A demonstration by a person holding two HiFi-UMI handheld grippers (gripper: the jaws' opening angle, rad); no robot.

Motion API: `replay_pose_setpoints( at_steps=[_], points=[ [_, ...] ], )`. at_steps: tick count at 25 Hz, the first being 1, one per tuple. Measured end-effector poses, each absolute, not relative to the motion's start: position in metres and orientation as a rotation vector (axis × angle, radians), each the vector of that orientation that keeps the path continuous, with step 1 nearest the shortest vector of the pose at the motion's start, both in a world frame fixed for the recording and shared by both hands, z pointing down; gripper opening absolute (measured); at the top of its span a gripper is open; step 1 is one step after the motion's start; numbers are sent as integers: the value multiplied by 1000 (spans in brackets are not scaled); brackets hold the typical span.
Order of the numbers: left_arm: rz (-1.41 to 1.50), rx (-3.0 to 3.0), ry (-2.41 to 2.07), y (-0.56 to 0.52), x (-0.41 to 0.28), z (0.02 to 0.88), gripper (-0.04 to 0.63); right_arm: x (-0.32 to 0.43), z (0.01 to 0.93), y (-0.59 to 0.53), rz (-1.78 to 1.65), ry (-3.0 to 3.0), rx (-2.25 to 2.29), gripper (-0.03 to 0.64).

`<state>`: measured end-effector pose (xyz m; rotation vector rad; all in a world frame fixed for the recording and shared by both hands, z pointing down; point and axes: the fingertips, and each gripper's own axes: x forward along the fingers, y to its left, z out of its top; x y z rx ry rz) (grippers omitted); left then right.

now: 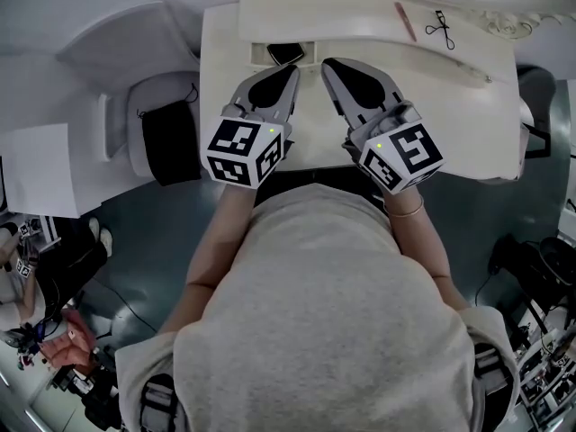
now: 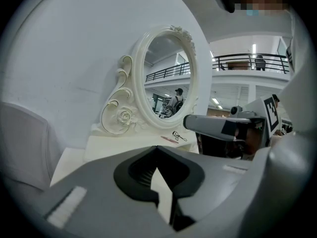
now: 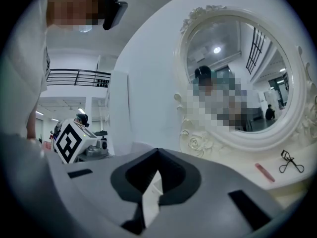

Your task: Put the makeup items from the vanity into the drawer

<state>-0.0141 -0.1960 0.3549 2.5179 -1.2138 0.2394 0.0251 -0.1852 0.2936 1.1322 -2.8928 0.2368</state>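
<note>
Two grippers are held side by side over the white vanity (image 1: 220,61); at far left a white chair (image 1: 121,115) carries a black item (image 1: 169,142). The left gripper (image 1: 290,72) has its jaws pressed together, and its own view shows the tips meeting with nothing caught between them (image 2: 157,150); just ahead of its tip, a dark item (image 1: 285,54) lies in what looks like a small open drawer (image 1: 270,59) at the front of the raised shelf. The right gripper (image 1: 331,66) sits just beside the left one, apart from it; its jaws are likewise closed and empty (image 3: 157,152). Further right on the shelf, well apart from both grippers, lie a pink pencil (image 1: 405,21) and, just beside it, an eyelash curler (image 1: 441,27); both rest at the foot of the oval mirror (image 3: 242,73).
</note>
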Motion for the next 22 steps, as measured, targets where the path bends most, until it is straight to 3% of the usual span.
replay_pose_setpoints(
  at_steps=[9, 22],
  points=[
    [238, 2535, -1203, -190, -13, 356, 9, 32, 301, -185, 232, -2836, 1184, 8],
    [223, 2545, -1172, -183, -12, 354, 9, 14, 291, -170, 61, -2804, 913, 8]
  ],
)
